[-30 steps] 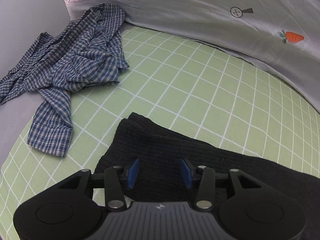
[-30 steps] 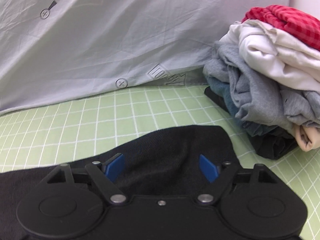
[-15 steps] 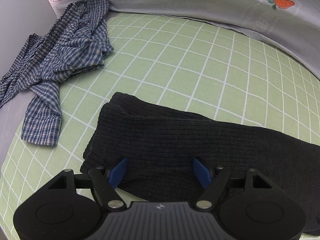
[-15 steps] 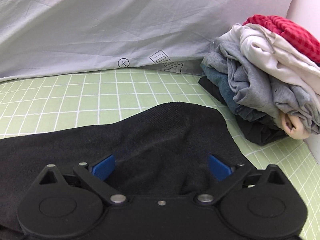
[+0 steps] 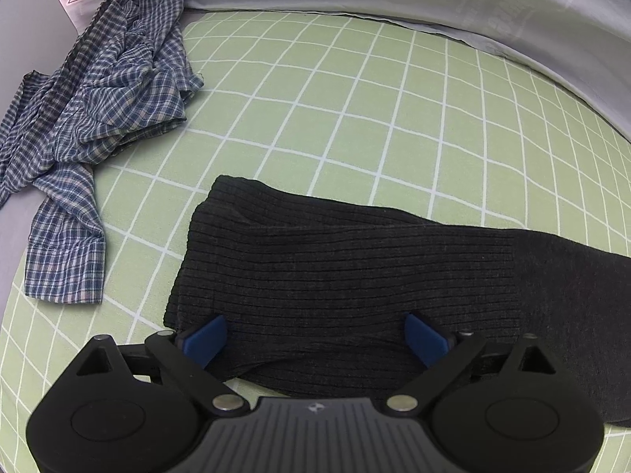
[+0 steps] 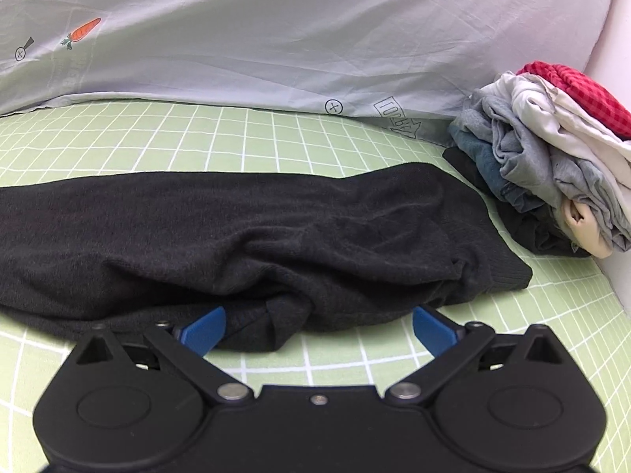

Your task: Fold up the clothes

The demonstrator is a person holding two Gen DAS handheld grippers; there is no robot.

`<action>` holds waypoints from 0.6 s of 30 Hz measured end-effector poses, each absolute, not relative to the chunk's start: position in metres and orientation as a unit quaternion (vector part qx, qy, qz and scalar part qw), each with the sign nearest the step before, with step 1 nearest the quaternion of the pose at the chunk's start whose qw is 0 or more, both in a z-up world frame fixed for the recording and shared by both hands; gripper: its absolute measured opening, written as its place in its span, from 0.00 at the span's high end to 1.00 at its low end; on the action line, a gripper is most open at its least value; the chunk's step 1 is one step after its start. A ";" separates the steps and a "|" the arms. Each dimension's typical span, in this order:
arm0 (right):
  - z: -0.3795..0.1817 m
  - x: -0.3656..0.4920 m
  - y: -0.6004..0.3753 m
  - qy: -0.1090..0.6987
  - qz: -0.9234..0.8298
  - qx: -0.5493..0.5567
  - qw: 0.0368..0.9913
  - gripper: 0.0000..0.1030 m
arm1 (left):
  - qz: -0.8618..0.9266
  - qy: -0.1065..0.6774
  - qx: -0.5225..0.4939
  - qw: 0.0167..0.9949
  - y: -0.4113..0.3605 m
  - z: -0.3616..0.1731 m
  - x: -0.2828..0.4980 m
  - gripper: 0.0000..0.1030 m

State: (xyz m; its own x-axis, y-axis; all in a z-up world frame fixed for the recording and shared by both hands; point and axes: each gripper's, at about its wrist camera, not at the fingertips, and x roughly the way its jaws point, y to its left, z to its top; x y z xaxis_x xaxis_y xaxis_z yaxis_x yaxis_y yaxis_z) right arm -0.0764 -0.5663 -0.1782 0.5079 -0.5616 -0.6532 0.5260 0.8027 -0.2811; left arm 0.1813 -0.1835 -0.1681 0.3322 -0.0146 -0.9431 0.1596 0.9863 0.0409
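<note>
Green bedding (image 5: 355,90) crossed by a white grid is seen from the left wrist, with grey sheeting behind. A black ribbed sweater (image 5: 347,276) lies in a long folded band across it. The left gripper (image 5: 315,339) hangs over the near edge, its jaws opening, nothing pinched between them. A crumpled blue checked shirt (image 5: 106,90) waits well apart.

From the right wrist, the sweater's (image 6: 256,236) smoother, rumpled end is seen, near a stack of folded clothes (image 6: 552,165). The right gripper (image 6: 319,329) stands spread wide and empty at the hem. A fold seems just released; next, both ends probably need regrasping for a crosswise fold.
</note>
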 end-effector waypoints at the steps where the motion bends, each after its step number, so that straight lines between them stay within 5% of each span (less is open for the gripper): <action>1: -0.178 -0.071 -0.565 0.383 -0.314 -0.034 0.868 0.00 | -0.055 0.575 0.065 0.814 -0.184 -0.168 0.181 0.05; 9: -0.195 -0.039 -0.572 0.427 -0.366 -0.190 0.805 0.00 | -0.069 0.572 0.063 0.815 -0.181 -0.170 0.185 0.01; 18: -0.176 -0.090 -0.581 0.426 -0.367 -0.137 0.816 0.00 | -0.061 0.562 0.052 0.824 -0.180 -0.170 0.182 0.00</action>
State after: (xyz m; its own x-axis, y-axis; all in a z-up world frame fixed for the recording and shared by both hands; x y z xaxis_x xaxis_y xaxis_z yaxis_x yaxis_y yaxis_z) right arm -0.0899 -0.5809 -0.1758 0.3680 -0.7156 -0.5937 0.4819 0.6928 -0.5364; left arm 0.1818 -0.1803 -0.1705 0.3618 -0.0429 -0.9313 0.1588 0.9872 0.0162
